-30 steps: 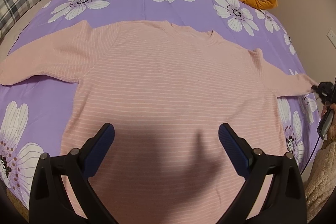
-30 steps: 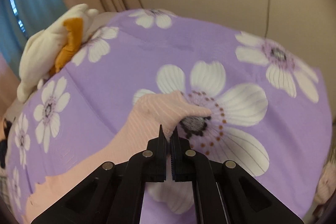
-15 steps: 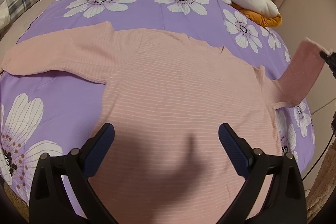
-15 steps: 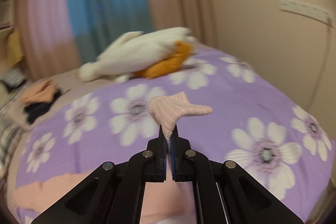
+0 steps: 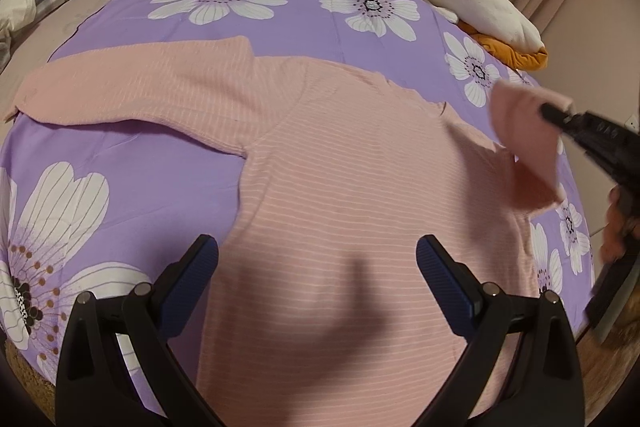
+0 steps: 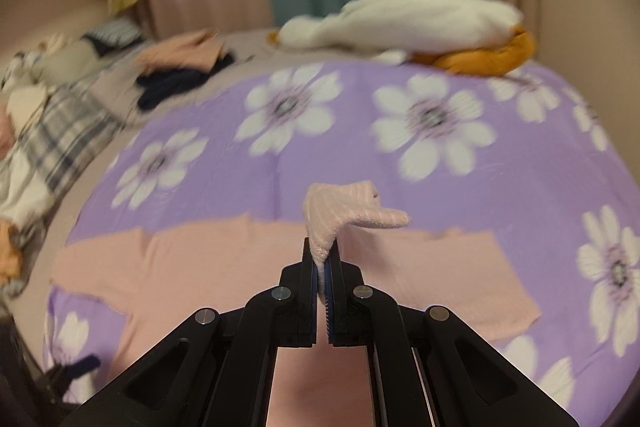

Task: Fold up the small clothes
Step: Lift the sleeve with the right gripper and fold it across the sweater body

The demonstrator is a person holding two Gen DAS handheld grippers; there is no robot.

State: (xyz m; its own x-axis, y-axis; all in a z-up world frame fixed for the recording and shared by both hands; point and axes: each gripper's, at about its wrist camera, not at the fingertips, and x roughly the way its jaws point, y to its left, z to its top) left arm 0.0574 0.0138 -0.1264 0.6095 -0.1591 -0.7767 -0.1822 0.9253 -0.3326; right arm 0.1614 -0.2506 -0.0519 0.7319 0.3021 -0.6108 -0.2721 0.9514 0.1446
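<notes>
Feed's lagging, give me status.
Right gripper shut on sleeve cuff, lifted. Left gripper open over pink sweater. Nothing in the way.

The sweater's (image 5: 360,187) hem runs off the left wrist view's bottom edge, behind the left tongs (image 5: 318,279). In the right wrist view the pile of clothes (image 6: 184,67) and pillows (image 6: 52,115) are smeared by blur. The hand (image 5: 618,227) at the left wrist view's right edge is blurred and cut off.

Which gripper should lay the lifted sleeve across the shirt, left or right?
Right. The right gripper is already shut on the sleeve cuff, lifted above the pink shirt. The left gripper is open and holds nothing, over the shirt's lower part.
</notes>
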